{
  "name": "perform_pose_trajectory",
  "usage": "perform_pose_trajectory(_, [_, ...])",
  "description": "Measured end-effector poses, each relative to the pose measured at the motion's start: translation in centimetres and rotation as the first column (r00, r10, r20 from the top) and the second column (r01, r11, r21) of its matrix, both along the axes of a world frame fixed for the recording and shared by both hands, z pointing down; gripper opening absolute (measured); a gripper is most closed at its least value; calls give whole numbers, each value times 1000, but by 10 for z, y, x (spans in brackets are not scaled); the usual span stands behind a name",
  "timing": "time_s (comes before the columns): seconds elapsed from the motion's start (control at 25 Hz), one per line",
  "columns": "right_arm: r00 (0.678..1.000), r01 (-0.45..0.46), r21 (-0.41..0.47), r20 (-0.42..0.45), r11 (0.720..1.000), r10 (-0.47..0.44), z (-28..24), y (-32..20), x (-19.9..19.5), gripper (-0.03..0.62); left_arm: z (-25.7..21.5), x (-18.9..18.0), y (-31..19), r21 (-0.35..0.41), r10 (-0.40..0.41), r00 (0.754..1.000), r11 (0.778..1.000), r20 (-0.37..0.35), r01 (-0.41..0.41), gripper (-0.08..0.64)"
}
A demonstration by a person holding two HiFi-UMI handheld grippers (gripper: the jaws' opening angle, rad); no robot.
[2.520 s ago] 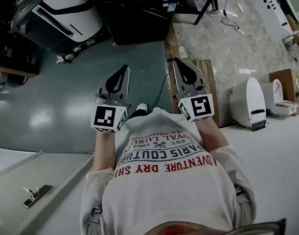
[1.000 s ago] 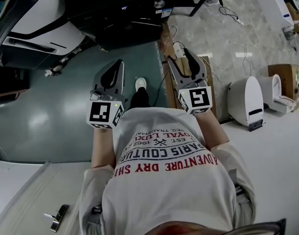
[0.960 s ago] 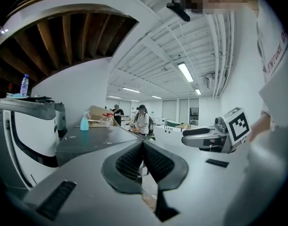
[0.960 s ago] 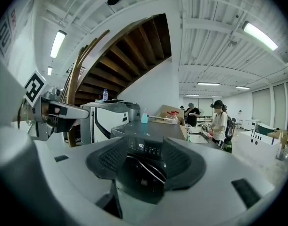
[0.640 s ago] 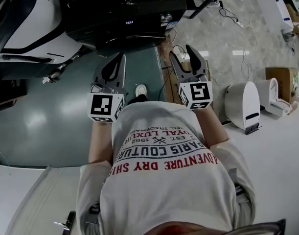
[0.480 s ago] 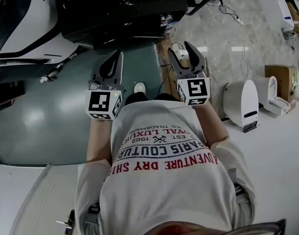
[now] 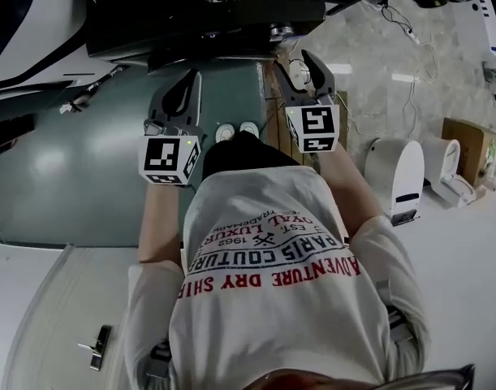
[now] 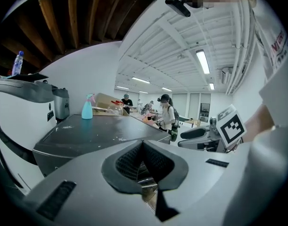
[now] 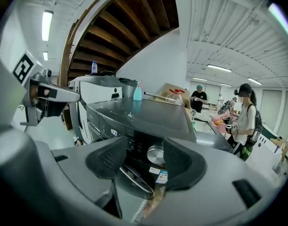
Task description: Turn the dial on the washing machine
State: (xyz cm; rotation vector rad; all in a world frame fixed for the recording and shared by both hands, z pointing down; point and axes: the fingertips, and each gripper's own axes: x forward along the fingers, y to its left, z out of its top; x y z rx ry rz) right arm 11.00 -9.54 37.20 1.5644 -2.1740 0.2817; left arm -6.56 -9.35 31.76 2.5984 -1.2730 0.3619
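The dark washing machine [image 7: 207, 15] stands straight ahead, its silver dial [image 7: 278, 31] at the right end of the front panel. In the right gripper view the dial [image 9: 156, 154] shows between the jaws, still some way off. My right gripper [image 7: 300, 62] points at that panel; its jaws are opening and nothing is between them. My left gripper [image 7: 191, 78] hangs beside it, level with the machine's front, its jaws shut and holding nothing. In the left gripper view the left gripper [image 8: 143, 145] looks over the machine's flat top [image 8: 96, 135].
A white appliance [image 7: 20, 31] stands left of the machine. White toilets [image 7: 398, 177], a cardboard box [image 7: 463, 140] and floor cables [image 7: 410, 55] lie to the right. A blue spray bottle [image 9: 137, 92] stands on the machine's top. People [image 9: 245, 117] stand behind.
The person has stepped closer to the washing machine. Both grippers have moved forward toward its front, the right one up near the dial's corner.
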Motion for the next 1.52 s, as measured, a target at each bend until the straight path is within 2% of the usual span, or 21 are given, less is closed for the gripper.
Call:
perform_pose_trajectory(0.16, [999, 18, -4, -43, 1000, -19, 32, -20, -1, 256, 31, 4, -6, -18, -6, 1000, 1000, 18, 7, 15])
perform_pose_trajectory(0.28, [995, -27, 19, -97, 999, 28, 57, -40, 10, 268, 54, 0, -11, -40, -37, 999, 998, 20, 38, 15])
perform_pose_trajectory(0.44, [989, -87, 28, -120, 996, 89, 79, -55, 16, 275, 74, -4, -7, -77, -58, 998, 995, 17, 59, 15])
perform_pose_trajectory(0.72, [985, -97, 17, -143, 995, 98, 101, -69, 11, 276, 85, -12, -3, -94, -73, 997, 993, 12, 74, 15])
perform_pose_trajectory(0.96, [987, -112, 16, -117, 994, 113, 101, -76, 15, 278, 80, -14, -11, -77, -77, 997, 994, 16, 78, 15])
perform_pose_trajectory(1.08, [989, -128, -12, -71, 992, 126, 103, -75, 17, 279, 79, -13, -14, -73, -81, 997, 994, 13, 82, 15])
perform_pose_trajectory(1.24, [980, -178, -82, 74, 981, 184, 107, -76, 23, 279, 78, -10, -16, -70, -89, 996, 994, 8, 89, 15])
perform_pose_trajectory(1.4, [956, -185, -122, 209, 975, 207, 107, -76, 26, 279, 76, -5, -13, -67, -92, 996, 993, 2, 92, 15])
perform_pose_trajectory(1.52, [953, -165, -128, 236, 978, 192, 108, -75, 27, 279, 77, -4, -9, -69, -94, 995, 993, 11, 95, 15])
